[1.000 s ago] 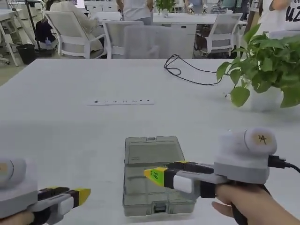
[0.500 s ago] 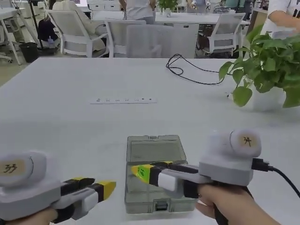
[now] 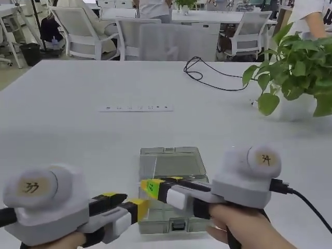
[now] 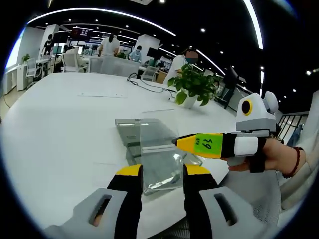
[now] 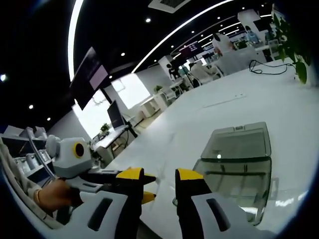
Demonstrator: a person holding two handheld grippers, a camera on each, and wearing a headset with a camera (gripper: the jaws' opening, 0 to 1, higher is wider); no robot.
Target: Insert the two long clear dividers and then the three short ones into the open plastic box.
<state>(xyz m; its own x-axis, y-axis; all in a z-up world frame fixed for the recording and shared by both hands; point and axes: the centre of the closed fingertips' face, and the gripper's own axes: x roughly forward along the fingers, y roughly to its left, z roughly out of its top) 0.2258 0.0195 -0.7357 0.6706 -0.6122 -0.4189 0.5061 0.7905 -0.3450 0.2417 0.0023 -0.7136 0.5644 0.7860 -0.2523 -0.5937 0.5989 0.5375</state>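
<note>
Left gripper (image 4: 162, 170) and right gripper (image 5: 159, 173): jaws parted, empty, both at the near end of the open box (image 3: 174, 165). A pale strip (image 3: 136, 108), probably the dividers, lies crosswise well beyond the box. It is judged slightly nearer the left gripper.

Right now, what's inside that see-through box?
The plastic box looks bare inside in the right gripper view: nothing I can make out. In the head view the right gripper covers its middle, and clear parts would be hard to spot.
</note>
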